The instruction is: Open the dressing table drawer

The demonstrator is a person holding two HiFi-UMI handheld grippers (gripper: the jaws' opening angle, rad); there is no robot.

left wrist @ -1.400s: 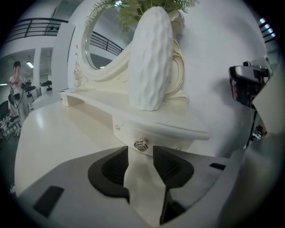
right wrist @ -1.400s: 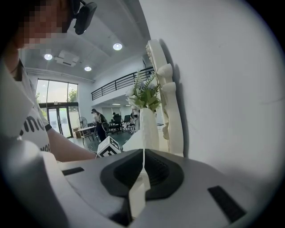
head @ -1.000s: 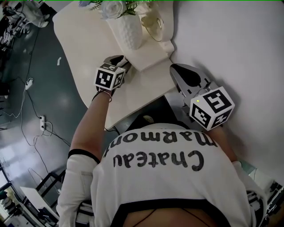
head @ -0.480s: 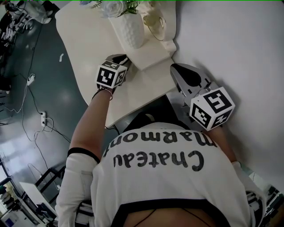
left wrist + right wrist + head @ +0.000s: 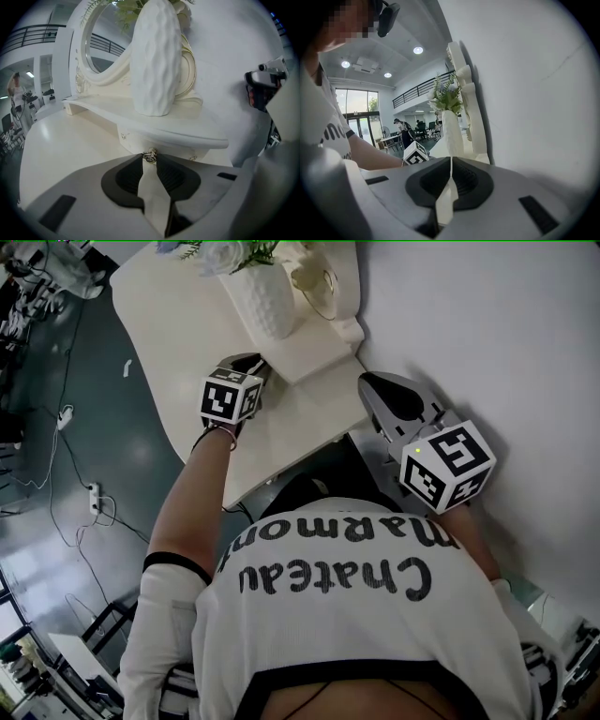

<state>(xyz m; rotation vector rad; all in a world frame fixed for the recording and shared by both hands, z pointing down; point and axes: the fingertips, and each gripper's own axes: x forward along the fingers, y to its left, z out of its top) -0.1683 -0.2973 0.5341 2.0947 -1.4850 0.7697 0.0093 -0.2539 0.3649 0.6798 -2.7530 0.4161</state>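
A small cream drawer (image 5: 161, 140) sits under the dressing table's raised shelf, with a little metal knob (image 5: 150, 156) on its front. My left gripper (image 5: 150, 158) has just been closing, and its tips now pinch that knob from both sides. In the head view the left gripper (image 5: 246, 367) points at the shelf's front edge. My right gripper (image 5: 375, 390) hangs beside the wall at the table's right end, shut with nothing in it (image 5: 451, 160).
A white textured vase (image 5: 154, 61) with flowers stands on the shelf right above the drawer, in front of an oval mirror (image 5: 101, 51). The cream tabletop (image 5: 178, 334) spreads to the left. A white wall (image 5: 487, 334) runs along the right. Cables lie on the dark floor (image 5: 56, 474).
The head view has shifted slightly. Both grippers stay where they were, the left one still at the shelf's front edge.
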